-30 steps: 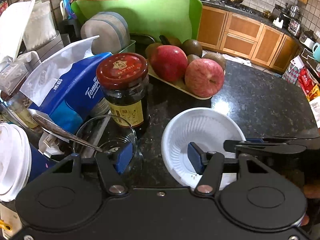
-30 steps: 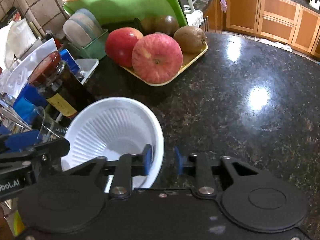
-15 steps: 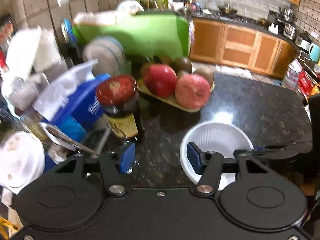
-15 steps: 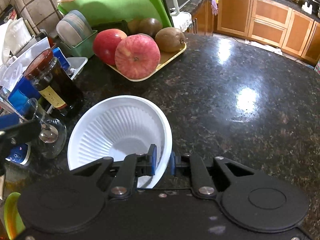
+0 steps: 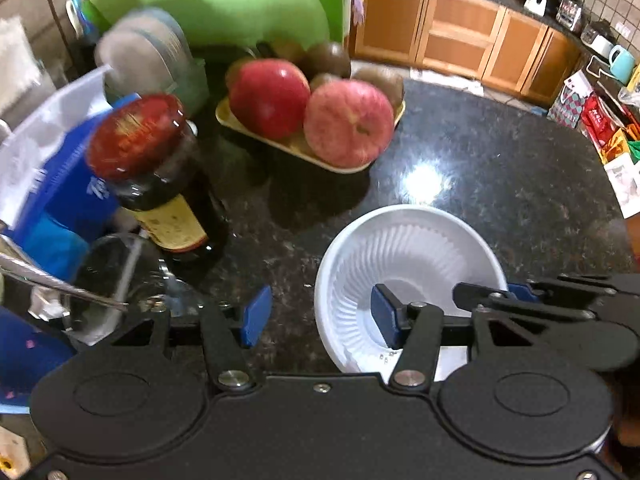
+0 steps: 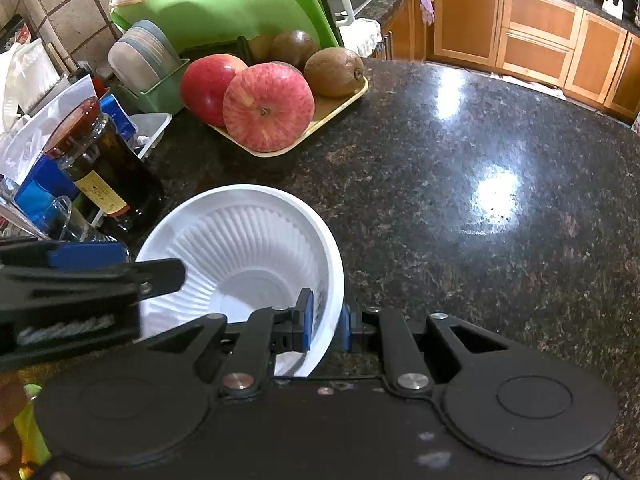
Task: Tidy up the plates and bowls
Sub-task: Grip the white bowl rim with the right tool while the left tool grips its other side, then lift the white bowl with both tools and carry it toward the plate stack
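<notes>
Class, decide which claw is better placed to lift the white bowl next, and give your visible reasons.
Right. The right claw is already shut on the white bowl's near rim, one pad inside and one outside. The left claw is open, straddling the bowl's left rim without pressing it.

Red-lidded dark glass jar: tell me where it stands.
The red-lidded dark glass jar stands on the black granite counter, left in both views, between the white ribbed plastic bowl and the blue tissue pack.
</notes>
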`<control>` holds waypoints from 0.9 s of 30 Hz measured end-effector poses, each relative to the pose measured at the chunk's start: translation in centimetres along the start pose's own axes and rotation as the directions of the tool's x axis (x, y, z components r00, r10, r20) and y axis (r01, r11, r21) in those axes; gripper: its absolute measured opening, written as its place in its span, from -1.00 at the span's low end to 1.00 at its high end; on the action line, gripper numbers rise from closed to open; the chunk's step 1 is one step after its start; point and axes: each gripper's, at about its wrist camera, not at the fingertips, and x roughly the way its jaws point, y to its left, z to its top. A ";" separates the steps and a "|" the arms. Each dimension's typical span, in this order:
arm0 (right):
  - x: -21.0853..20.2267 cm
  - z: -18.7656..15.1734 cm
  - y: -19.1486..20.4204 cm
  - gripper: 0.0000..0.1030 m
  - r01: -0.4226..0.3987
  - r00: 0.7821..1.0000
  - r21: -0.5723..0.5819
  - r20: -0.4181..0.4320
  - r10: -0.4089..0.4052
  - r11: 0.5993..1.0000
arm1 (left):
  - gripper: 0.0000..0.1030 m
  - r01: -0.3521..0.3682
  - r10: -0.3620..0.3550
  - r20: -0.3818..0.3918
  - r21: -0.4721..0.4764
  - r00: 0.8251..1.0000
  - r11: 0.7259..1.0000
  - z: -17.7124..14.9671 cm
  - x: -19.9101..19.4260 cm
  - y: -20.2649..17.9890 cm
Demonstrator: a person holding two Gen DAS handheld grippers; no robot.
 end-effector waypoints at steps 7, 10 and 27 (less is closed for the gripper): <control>0.4 0.0 0.2 -0.69 0.004 1.000 -0.001 -0.002 -0.004 1.000 | -0.08 -0.016 0.016 -0.043 0.004 0.999 1.000 0.3 2.8 -0.2; 0.3 0.0 0.4 -0.69 -0.001 1.000 0.002 -0.001 0.001 1.000 | -0.18 0.020 -0.019 -0.067 0.006 0.998 1.000 0.4 3.6 -0.3; -9.2 -3.5 1.9 -0.71 0.079 0.988 0.042 0.127 -0.084 0.996 | -0.43 0.126 -0.125 -0.012 0.093 0.992 0.988 -1.1 -3.3 -1.3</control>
